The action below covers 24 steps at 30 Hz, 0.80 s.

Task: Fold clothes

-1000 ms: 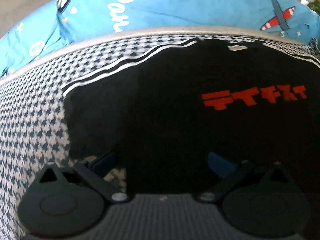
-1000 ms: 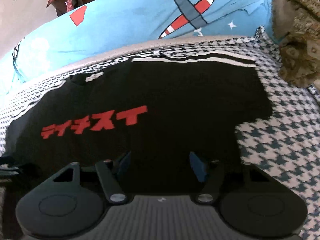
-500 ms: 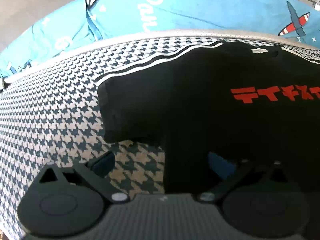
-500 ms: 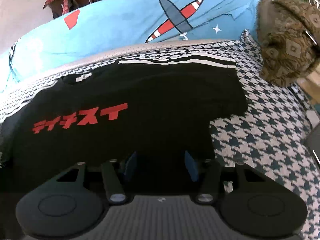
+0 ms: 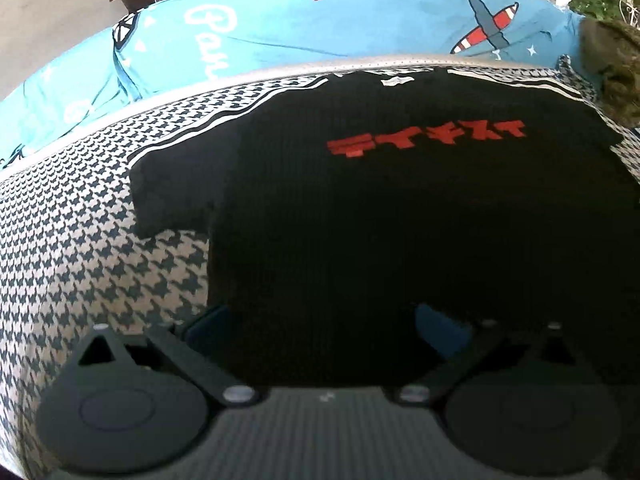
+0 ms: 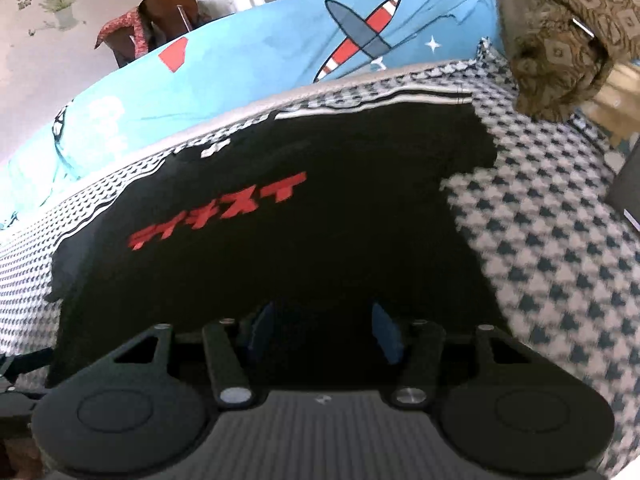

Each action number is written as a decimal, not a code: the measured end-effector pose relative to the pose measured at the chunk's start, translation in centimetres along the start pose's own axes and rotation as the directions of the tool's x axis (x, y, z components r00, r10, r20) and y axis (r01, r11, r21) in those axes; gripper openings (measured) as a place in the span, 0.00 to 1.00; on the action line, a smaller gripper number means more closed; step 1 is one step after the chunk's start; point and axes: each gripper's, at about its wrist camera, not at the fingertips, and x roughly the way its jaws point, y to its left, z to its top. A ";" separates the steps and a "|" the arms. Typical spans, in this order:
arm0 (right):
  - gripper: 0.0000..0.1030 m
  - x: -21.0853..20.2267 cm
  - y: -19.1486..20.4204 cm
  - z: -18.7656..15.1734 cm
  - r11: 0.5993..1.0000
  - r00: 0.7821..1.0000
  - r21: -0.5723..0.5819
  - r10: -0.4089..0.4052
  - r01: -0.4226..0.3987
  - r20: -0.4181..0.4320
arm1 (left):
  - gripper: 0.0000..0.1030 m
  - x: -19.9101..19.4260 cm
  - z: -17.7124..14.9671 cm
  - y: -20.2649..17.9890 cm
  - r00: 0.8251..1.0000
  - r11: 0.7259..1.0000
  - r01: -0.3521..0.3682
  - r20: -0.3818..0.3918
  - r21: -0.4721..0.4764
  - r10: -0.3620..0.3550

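The black cotton T-shirt with red lettering (image 5: 400, 208) lies flat, front up, on the houndstooth-patterned bed cover (image 5: 80, 248), sleeves spread, ready for folding. Both the left gripper (image 5: 324, 332) and right gripper (image 6: 324, 330) hover over its near hem, jaws apart, seemingly lining up a grab. A bright blue airplane-print quilt (image 6: 260, 52) bunches beyond.

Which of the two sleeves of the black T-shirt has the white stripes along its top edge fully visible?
The sleeve nearest the brown patterned cloth: its stripes run straight. The other sleeve shows wavy, partly hidden stripes.
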 end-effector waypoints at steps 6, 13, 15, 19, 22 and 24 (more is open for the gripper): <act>0.54 -0.2 0.8 -1.7 0.996 0.997 -0.047 -0.079 0.080 0.010 | 1.00 -0.2 -0.4 0.3 1.000 0.999 0.005 -0.017 -0.034 -0.006; 0.52 -0.8 -0.4 -2.4 0.986 0.985 -0.002 -0.169 0.169 0.035 | 1.00 -0.7 -1.2 0.8 1.000 0.999 -0.015 -0.023 -0.045 0.014; 0.52 -1.0 -0.7 -2.7 0.979 0.978 0.008 -0.205 0.205 0.042 | 1.00 -0.8 -1.4 1.0 1.000 0.998 -0.019 -0.026 -0.053 0.017; 0.52 -1.3 -1.1 -3.0 0.966 0.965 0.028 -0.257 0.256 0.052 | 1.00 -1.0 -1.8 1.6 0.999 0.997 -0.026 -0.037 -0.079 0.023; 0.52 -1.5 -1.2 -3.3 0.959 0.958 0.041 -0.282 0.280 0.058 | 1.00 -1.2 -2.1 1.9 0.999 0.995 -0.031 -0.043 -0.090 0.027; 0.52 -1.6 -1.3 -3.4 0.955 0.954 0.045 -0.295 0.292 0.061 | 1.00 -1.4 -2.3 2.0 0.999 0.995 -0.035 -0.044 -0.090 0.031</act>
